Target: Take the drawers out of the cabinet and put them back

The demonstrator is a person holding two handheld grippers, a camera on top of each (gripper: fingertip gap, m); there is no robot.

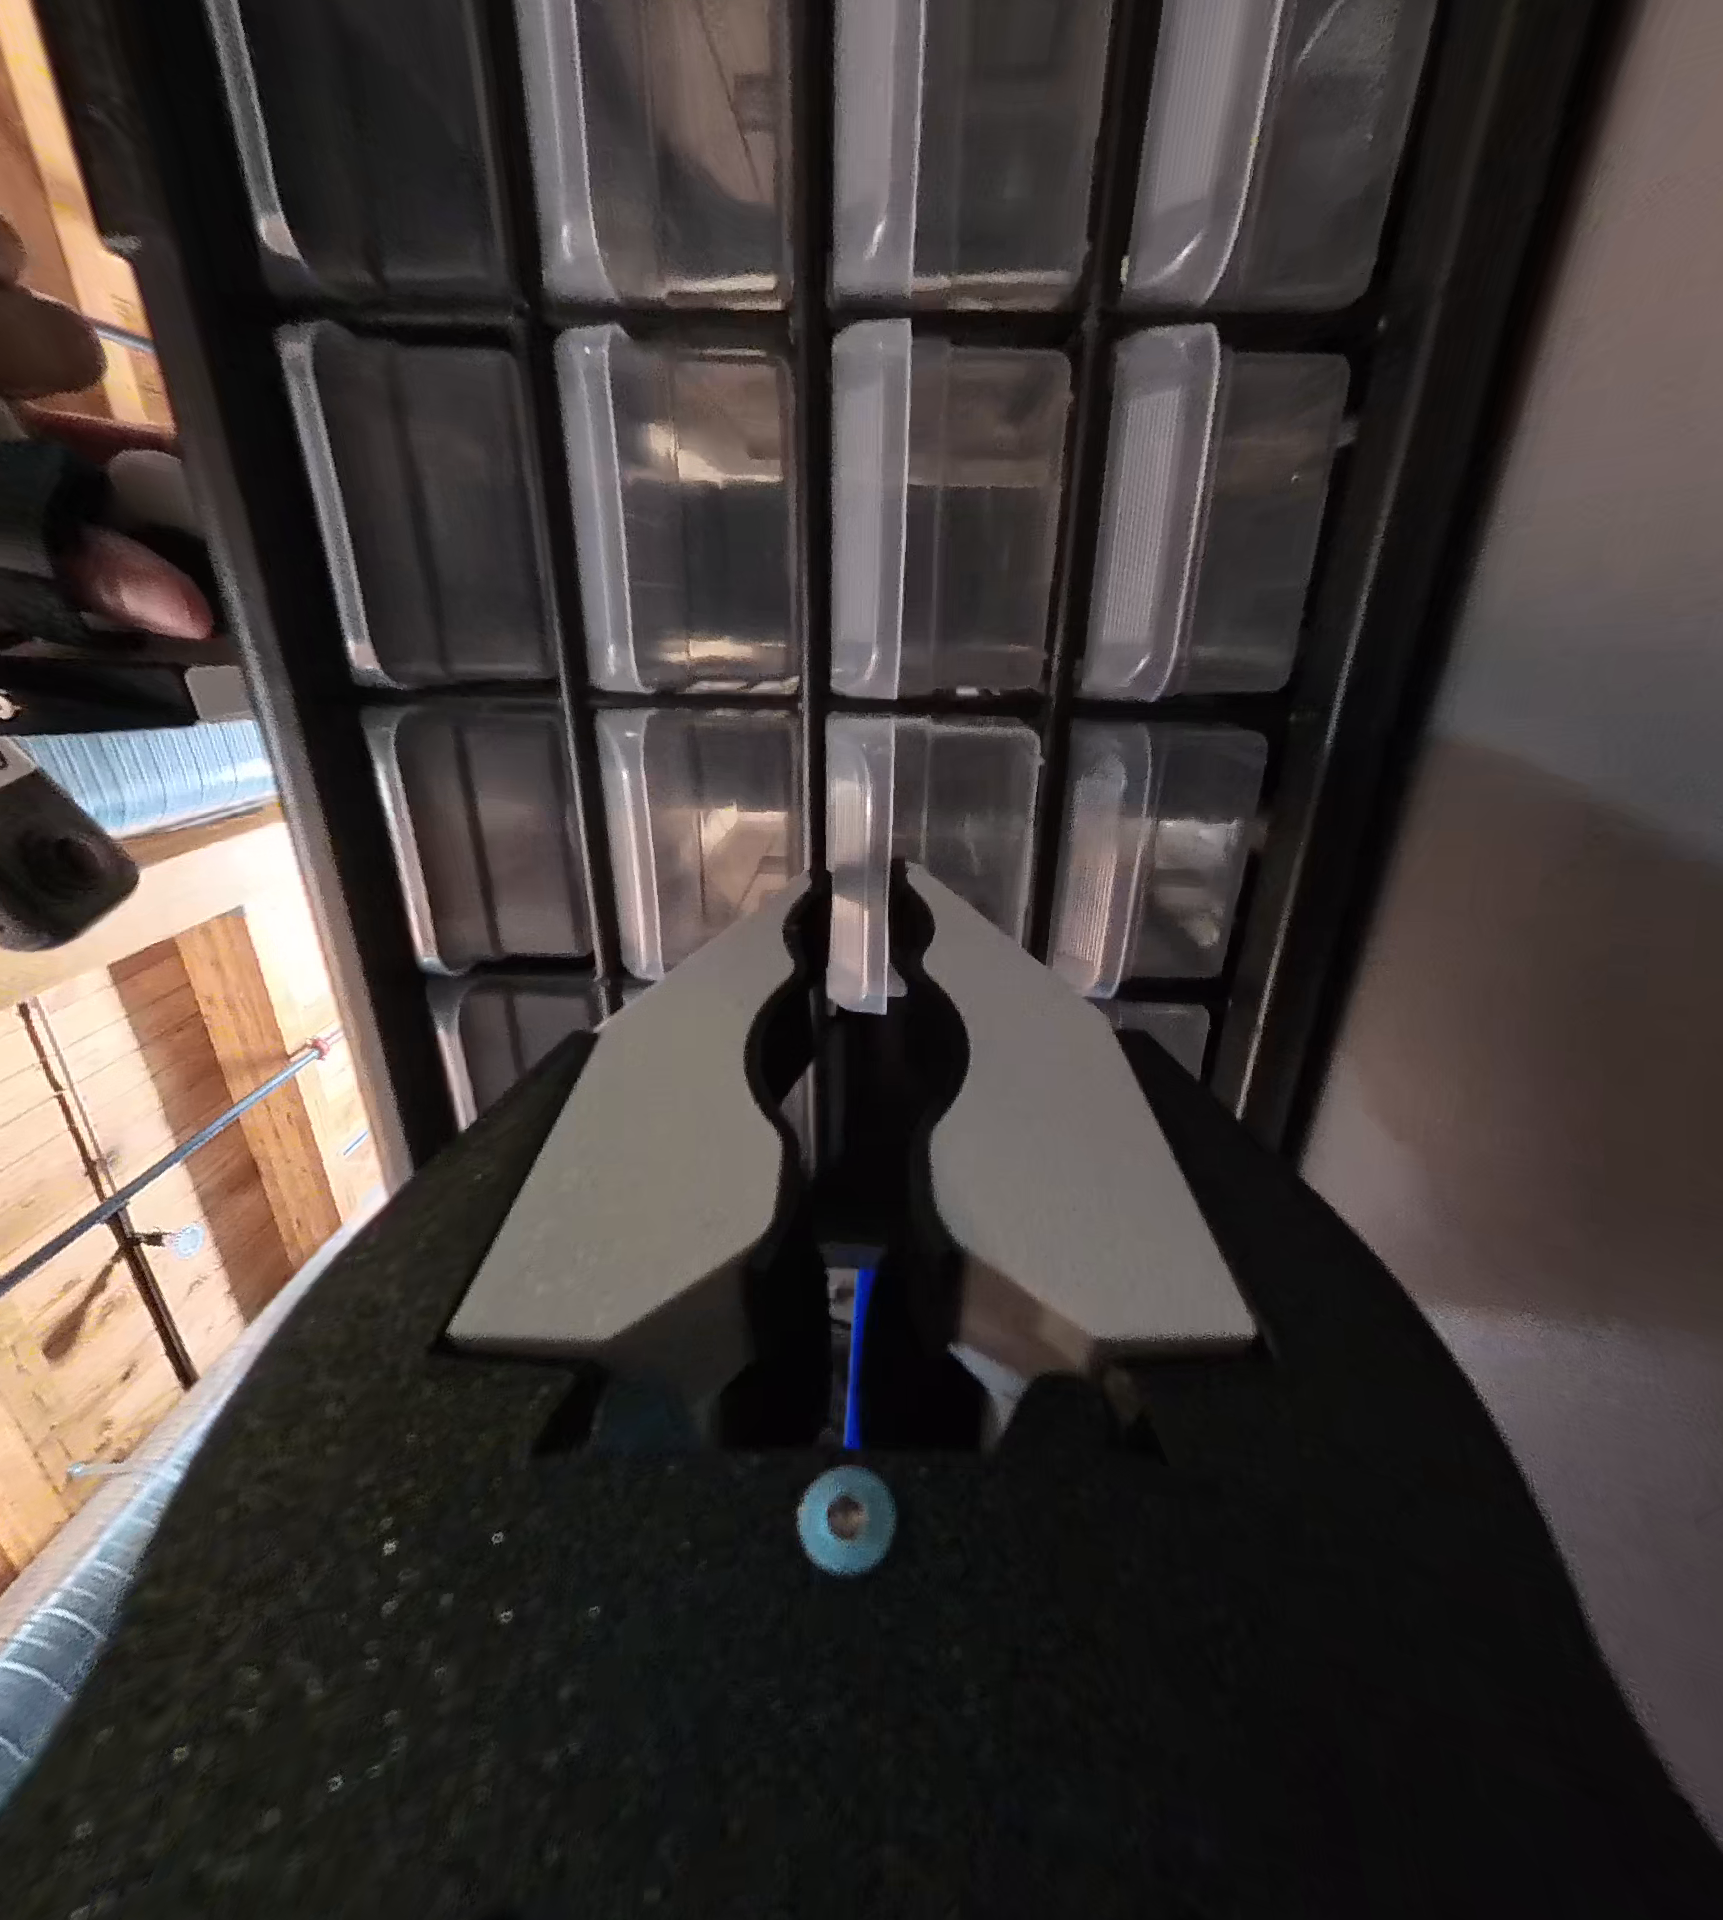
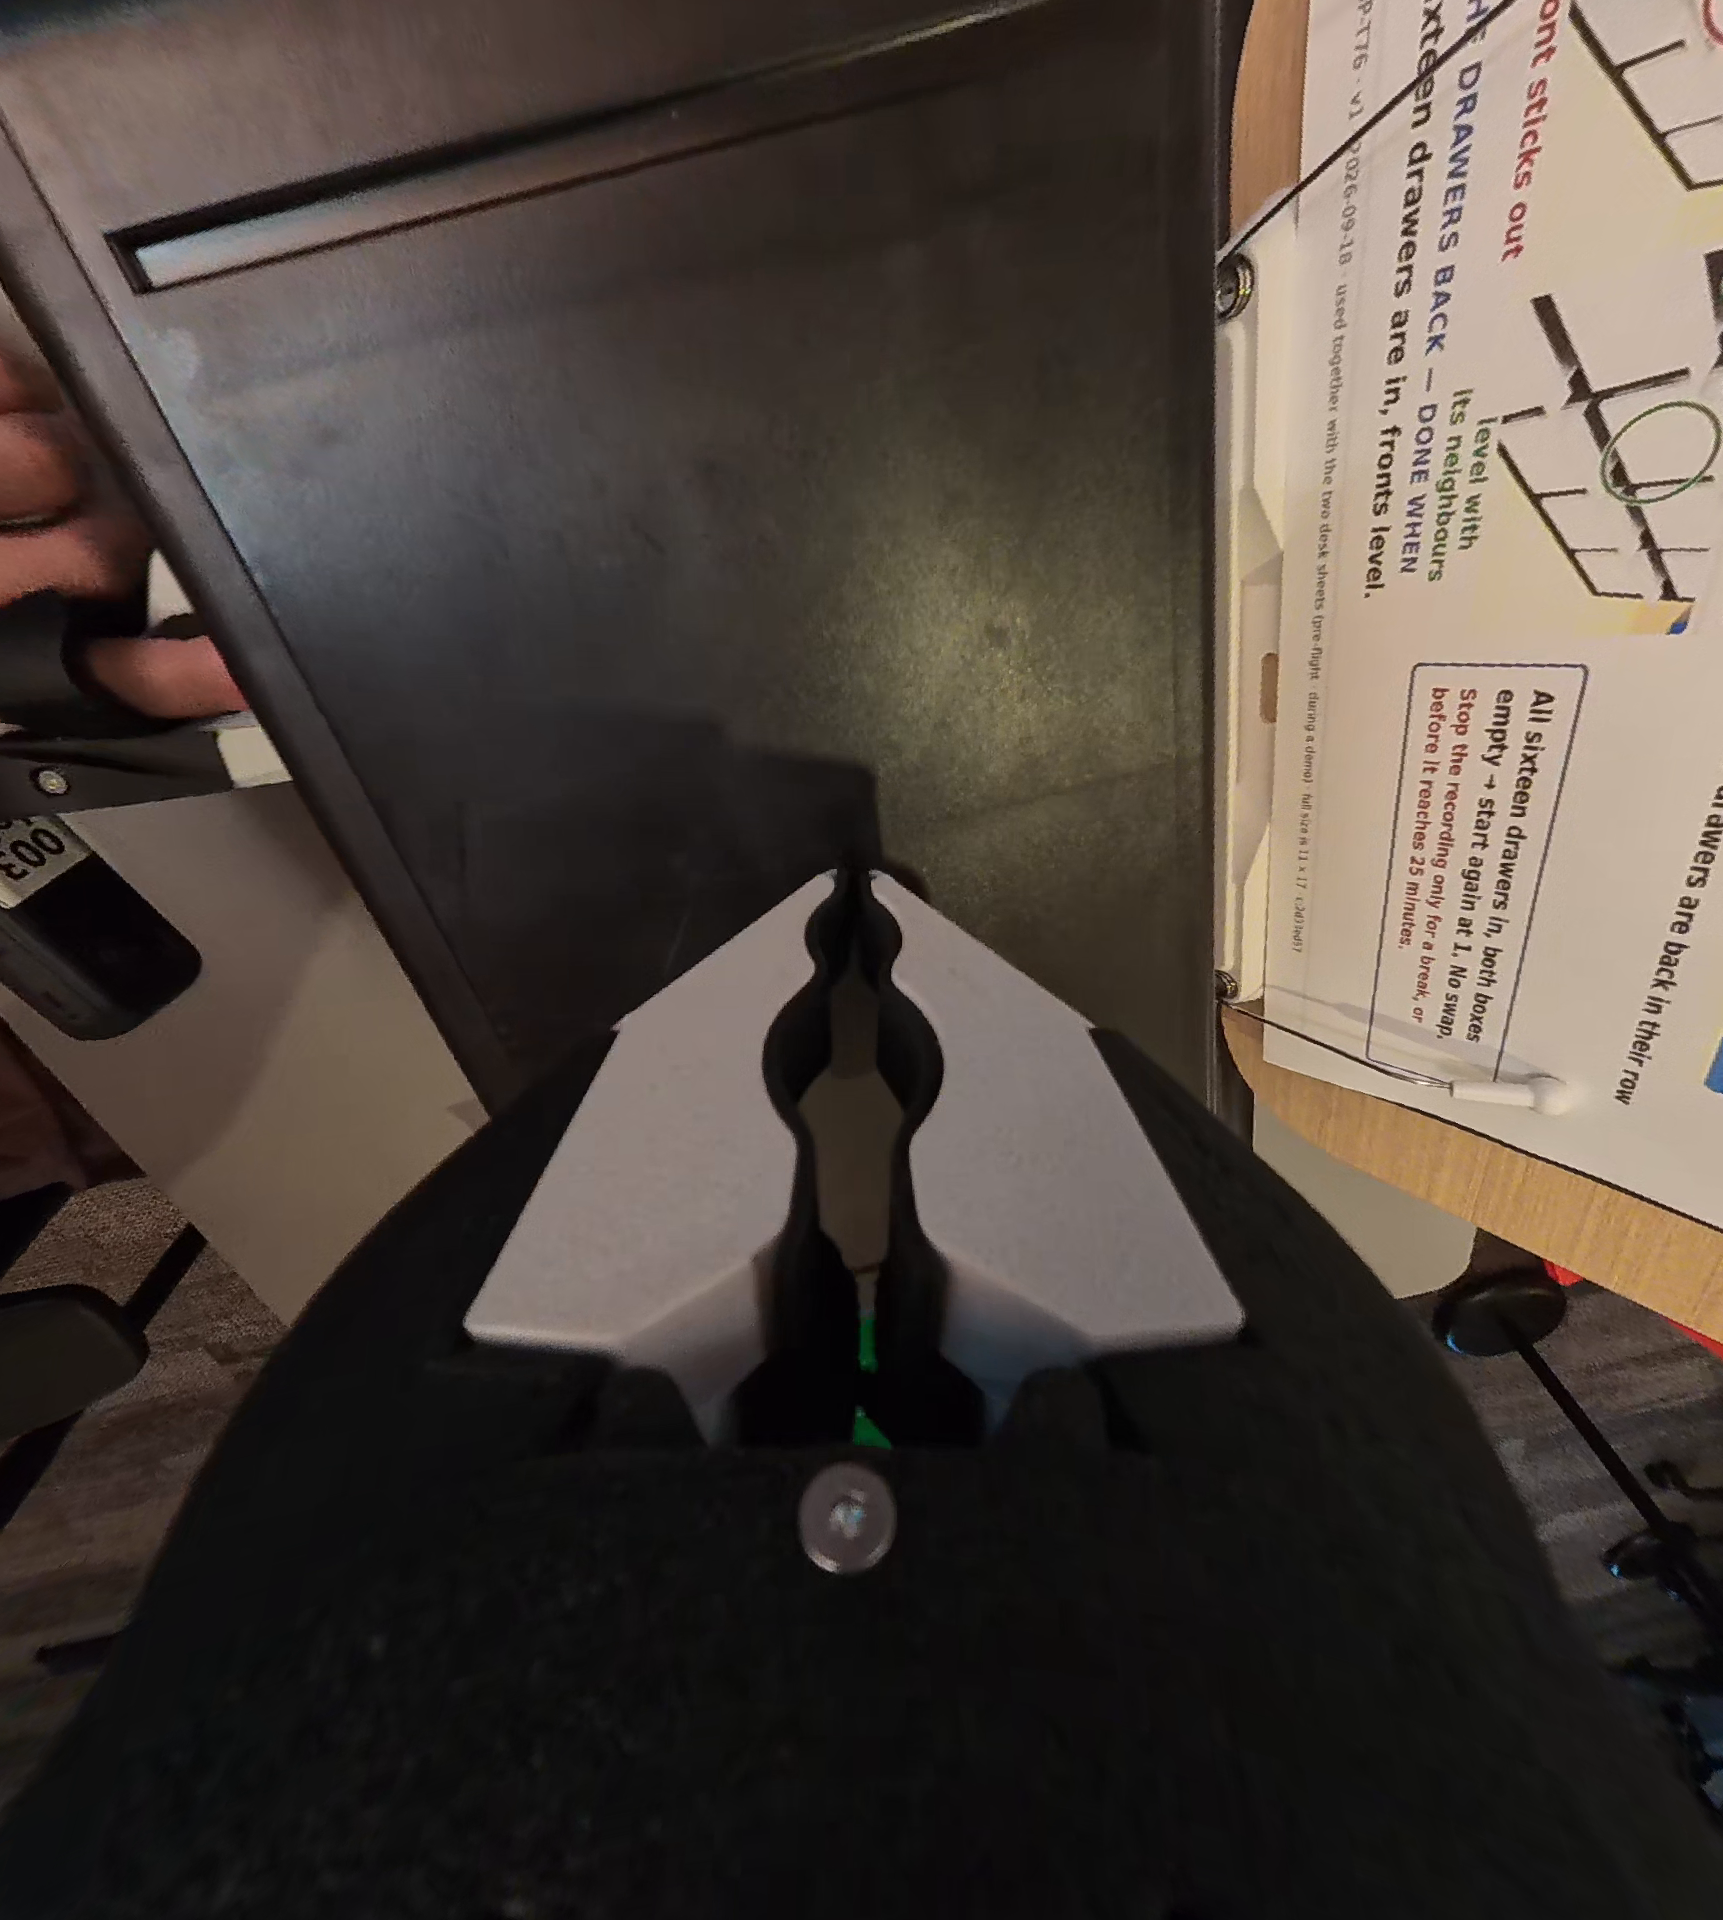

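Observation:
The black cabinet (image 1: 815, 312) fills the left wrist view, with several clear plastic drawers in a grid. My left gripper (image 1: 859, 894) is shut on the clear handle (image 1: 859, 810) of one drawer (image 1: 971, 821) in the row nearest to me. That drawer sits in its slot, about level with its neighbours. In the right wrist view my right gripper (image 2: 852, 883) is shut and empty, with its tips close to or touching the cabinet's plain black outer panel (image 2: 680, 468). Each view shows the other gripper and a hand at its left edge, in the left wrist view (image 1: 26, 582) and in the right wrist view (image 2: 57, 686).
A printed instruction sheet (image 2: 1563, 644) lies on a wooden table (image 2: 1408, 1184) to the right of the cabinet, with a thin wire (image 2: 1356, 1029) across it. A grey surface (image 1: 1615, 520) flanks the cabinet on one side, wooden panelling (image 1: 213, 1091) on the other. Carpet (image 2: 1615, 1403) shows below.

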